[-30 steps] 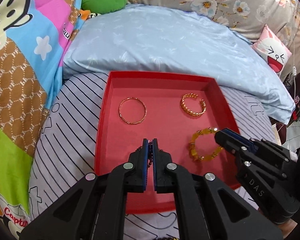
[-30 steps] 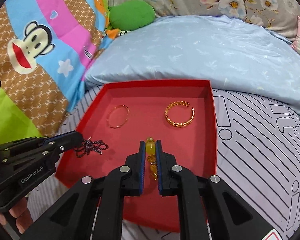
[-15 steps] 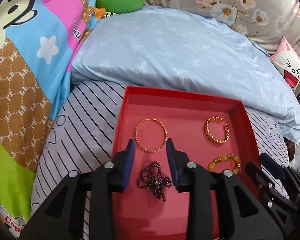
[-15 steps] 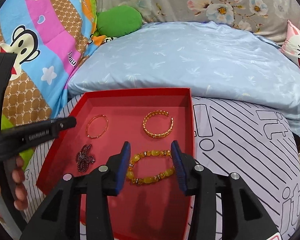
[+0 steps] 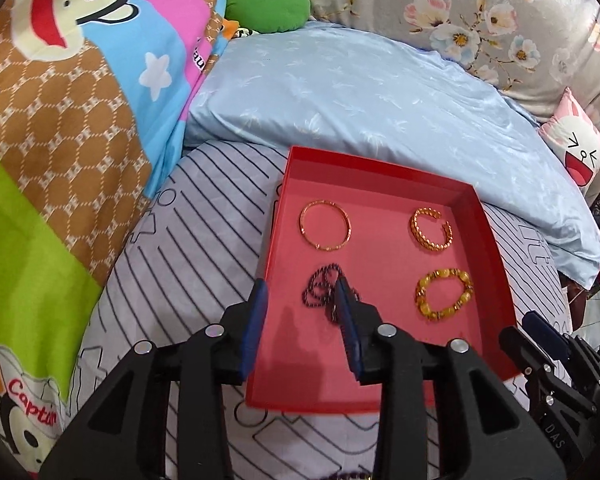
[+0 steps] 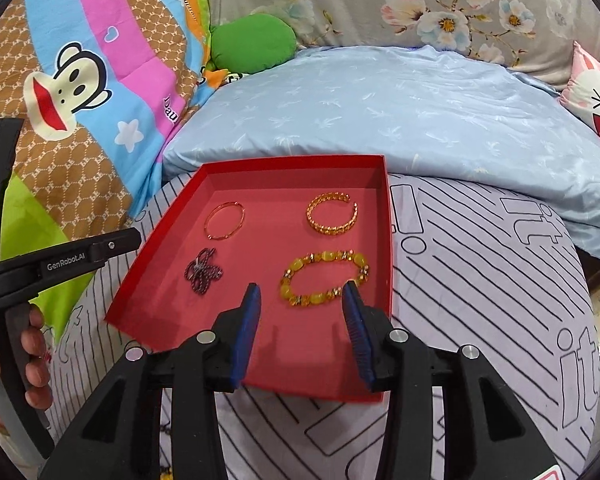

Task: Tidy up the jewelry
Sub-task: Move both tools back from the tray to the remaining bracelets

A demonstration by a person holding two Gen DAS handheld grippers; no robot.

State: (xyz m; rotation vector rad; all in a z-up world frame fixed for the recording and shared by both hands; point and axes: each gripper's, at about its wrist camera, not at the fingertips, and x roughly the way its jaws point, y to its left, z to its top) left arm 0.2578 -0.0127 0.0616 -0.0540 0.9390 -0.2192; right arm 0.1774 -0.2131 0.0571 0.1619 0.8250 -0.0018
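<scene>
Holding both tools spread and empty, we list what lies ahead of each, from the jaws outward.

Left gripper (image 5: 300, 292): blue-padded fingers wide apart, gripping nothing. Between and just beyond the tips lies the dark purple beaded chain (image 5: 327, 288), bunched in a loose knot on the tray floor, its right edge partly hidden behind the right finger. No clear long axis; it is a clump.

Right gripper (image 6: 300, 294): fingers equally wide apart, nothing held. Just beyond the tips lies the yellow beaded bracelet (image 6: 324, 278), flat, an oval whose long axis runs across the jaw line, left to right. The right fingertip sits very near its right end; we cannot tell whether it touches.

Container: shallow red cardboard tray (image 6: 386, 208), on a striped grey-white cushion (image 6: 480, 280). All four pieces lie inside it, well apart, in a two-by-two layout.

Far row: thin plain gold bangle (image 5: 325, 225) beyond the chain, on the left gripper's side; open twisted gold cuff (image 5: 431, 230) beyond the yellow bracelet, on the right gripper's side.

Judgement: the tray looks fully sorted. Should any piece need shifting, each near-row item lies straight ahead of its own gripper. More beads show faintly at the bottom edge of both views, below the tools; too little is visible to identify them.
</scene>
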